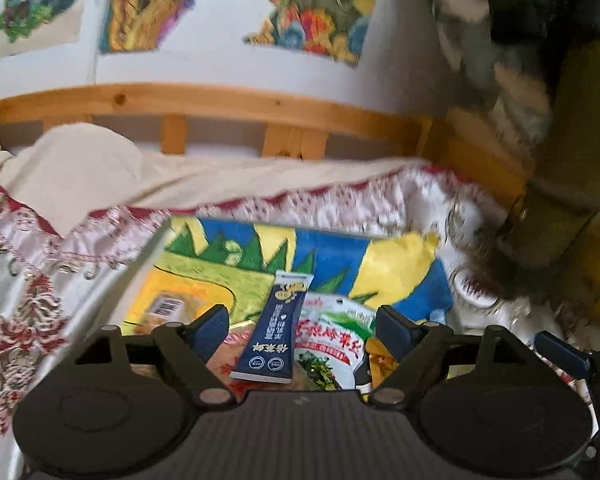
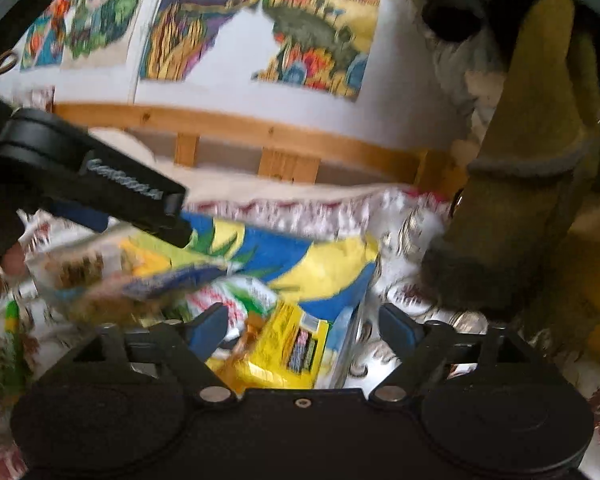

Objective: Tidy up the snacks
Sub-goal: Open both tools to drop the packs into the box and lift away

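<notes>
A heap of snack packets lies on a bright painted sheet (image 1: 340, 248) of blue, yellow and green, spread over a white and red embroidered bedcover (image 1: 40, 272) on the bed.

Nearest the left tongs (image 1: 302, 330) is a slim dark blue sachet (image 1: 274, 332), standing lengthwise away from the camera, with a gold emblem near its far end and white Chinese characters down its length that are too small to read. Just beside it, and partly under it, lies a white and green packet (image 1: 332, 340) with red Chinese characters and a picture of leafy greens. The left tongs are released, jaws wide, with both packets lying between and below the blue pads, untouched.

In the right wrist view, a yellow packet (image 2: 284, 352) with a barcode label lies between the jaws of the right tongs (image 2: 302, 330), which are also released and grip nothing. A blurred clear packet (image 2: 100, 272) with brown contents is at the left, under the left tongs' black arm.

A wooden bed rail (image 1: 220, 100) runs behind, with colourful pictures (image 1: 312, 12) on the wall.
</notes>
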Available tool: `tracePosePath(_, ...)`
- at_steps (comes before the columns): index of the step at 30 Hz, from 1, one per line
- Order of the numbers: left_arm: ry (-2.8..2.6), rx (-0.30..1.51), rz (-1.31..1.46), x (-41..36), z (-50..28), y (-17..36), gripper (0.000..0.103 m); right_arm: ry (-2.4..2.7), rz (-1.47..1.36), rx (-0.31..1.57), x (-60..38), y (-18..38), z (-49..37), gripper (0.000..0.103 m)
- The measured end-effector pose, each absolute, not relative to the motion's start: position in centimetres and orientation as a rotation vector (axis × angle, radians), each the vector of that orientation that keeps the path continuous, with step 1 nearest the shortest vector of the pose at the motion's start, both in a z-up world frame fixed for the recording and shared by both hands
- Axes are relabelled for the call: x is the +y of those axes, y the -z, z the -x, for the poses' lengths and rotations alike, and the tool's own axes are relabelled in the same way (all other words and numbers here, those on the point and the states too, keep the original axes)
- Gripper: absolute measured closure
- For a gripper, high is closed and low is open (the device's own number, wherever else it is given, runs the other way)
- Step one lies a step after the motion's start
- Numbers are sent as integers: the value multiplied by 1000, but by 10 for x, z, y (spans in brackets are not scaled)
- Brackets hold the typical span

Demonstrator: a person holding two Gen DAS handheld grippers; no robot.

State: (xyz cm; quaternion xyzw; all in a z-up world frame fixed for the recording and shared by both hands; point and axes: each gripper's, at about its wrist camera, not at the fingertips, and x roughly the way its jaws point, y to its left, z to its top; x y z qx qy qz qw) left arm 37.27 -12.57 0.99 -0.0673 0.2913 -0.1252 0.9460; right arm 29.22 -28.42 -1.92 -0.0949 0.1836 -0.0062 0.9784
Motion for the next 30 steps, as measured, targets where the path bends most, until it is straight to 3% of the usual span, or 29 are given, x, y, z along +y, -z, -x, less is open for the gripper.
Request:
tracePosePath(8,226,487,168,-87,-321,-48,5,31,90,209,-275,-26,-241,1)
tracePosePath(18,239,362,120,-59,-242,-81,1,50,-49,116,-262,-58,-171,1)
tracePosePath(30,207,319,109,-18,-160,-73,0,36,-112,110,-244,-58,-90,1)
